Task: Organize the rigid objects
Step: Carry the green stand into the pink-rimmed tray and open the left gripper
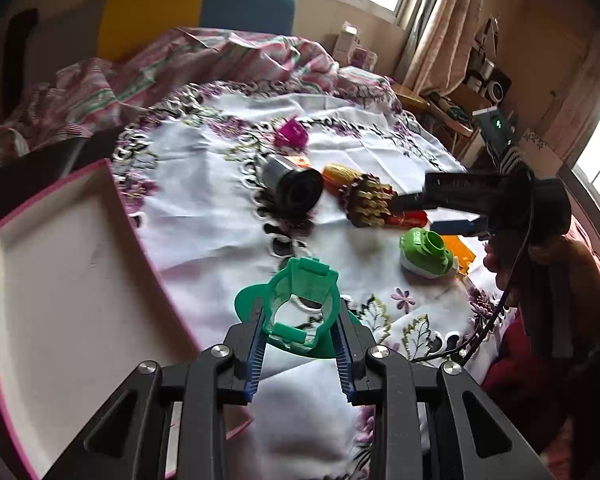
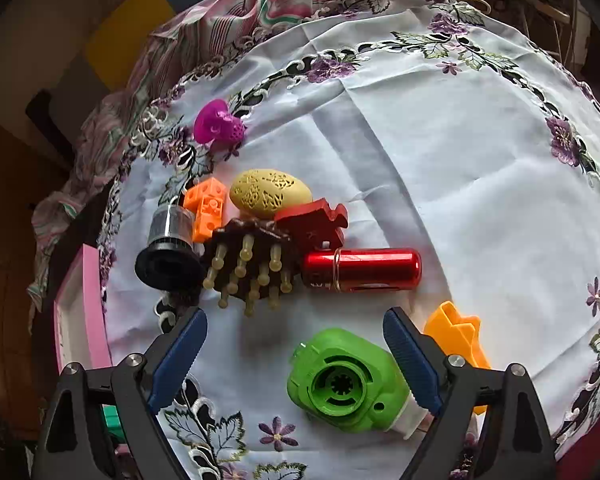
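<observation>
Two views split the scene for you. Only your left wrist camera shows the teal green plastic ring-shaped piece [image 1: 300, 304] and the broad face of the shallow white tray with a pink rim [image 1: 60, 280], which lies at the near left, its right edge just beside your left gripper [image 1: 302, 336]. Only your right wrist camera shows the whole cluster: the yellow lattice-patterned egg [image 2: 270, 193], the orange plastic block with holes [image 2: 207, 208], the dark red puzzle-shaped piece [image 2: 312, 222], the brown brush-like piece with tan pegs [image 2: 248, 268], the black and silver cylinder [image 2: 168, 252], the shiny red metal capsule [image 2: 362, 269] and, farther left, the magenta mesh piece [image 2: 218, 124].

To the right of the cluster the white floral embroidered cloth [image 2: 480, 200] runs bare to its border. Near you, room is tighter: the green plastic camera-shaped toy [image 2: 346, 384] and the orange plastic star-shaped cutter [image 2: 458, 340] sit close together.

Your left gripper pinches the teal piece between its blue pads, raised above the cloth. Your right gripper [image 2: 296, 354] is spread wide, empty, with the green toy between its fingers, close against the right-hand one; contact is unclear.
</observation>
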`<state>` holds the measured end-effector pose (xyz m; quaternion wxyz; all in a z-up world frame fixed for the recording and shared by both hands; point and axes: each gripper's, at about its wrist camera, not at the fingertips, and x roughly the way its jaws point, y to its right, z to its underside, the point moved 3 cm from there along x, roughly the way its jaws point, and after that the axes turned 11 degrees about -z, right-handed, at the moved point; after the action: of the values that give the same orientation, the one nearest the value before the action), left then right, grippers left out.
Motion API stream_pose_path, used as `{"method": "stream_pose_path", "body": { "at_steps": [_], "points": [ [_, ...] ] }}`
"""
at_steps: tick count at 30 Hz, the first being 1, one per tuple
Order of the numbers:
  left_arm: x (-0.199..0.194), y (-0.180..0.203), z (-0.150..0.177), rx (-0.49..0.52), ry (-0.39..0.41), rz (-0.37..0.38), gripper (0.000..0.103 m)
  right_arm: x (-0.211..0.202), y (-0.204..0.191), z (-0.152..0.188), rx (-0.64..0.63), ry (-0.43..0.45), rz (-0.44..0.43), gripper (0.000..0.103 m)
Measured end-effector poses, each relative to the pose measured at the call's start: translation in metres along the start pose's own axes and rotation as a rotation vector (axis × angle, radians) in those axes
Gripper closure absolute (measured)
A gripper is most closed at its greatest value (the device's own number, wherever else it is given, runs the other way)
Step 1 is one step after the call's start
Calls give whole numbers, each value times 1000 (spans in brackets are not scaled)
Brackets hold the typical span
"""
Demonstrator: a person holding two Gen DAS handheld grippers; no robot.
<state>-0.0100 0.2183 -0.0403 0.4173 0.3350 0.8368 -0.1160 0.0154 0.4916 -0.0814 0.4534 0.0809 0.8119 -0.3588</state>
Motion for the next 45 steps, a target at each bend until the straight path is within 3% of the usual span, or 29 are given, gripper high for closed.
{"method": "stream_pose_path", "body": {
  "at_steps": [9, 13, 14, 15, 16, 20, 25, 37, 39, 42, 45],
  "points": [
    [-14, -55, 15, -127, -7, -16, 72, 10, -16, 20, -249, -197, 180, 6],
    [-19, -88, 21, -191, -7, -49, 72, 21, -15, 25, -280, -264, 220, 8],
    [-20, -98, 21, -200, -2, -67, 72, 24, -15, 27, -290, -282, 239, 11],
    [-21, -108, 21, -212, 1, -83, 72, 26, -15, 29, -305, -289, 273, 36],
    [-22, -119, 20, -231, 1, -95, 72, 27, -16, 30, -321, -285, 310, 36],
    [-19, -171, 12, -340, -5, -120, 72, 29, -23, 35, -350, -242, 311, 37],
    [-4, -209, -6, -376, -12, -177, 72, 27, -27, 39, -323, -175, 182, 36],
    [52, -240, -43, -318, -40, -385, 72, 32, -32, 41, -380, -186, 205, 37],
    [56, -244, -43, -328, -50, -389, 70, 39, -37, 41, -390, -186, 211, 37],
    [50, -244, -38, -347, -34, -395, 50, 40, -38, 41, -392, -186, 211, 37],
    [32, -239, -32, -362, 4, -399, 45, 42, -39, 41, -385, -188, 204, 37]
  ]
}}
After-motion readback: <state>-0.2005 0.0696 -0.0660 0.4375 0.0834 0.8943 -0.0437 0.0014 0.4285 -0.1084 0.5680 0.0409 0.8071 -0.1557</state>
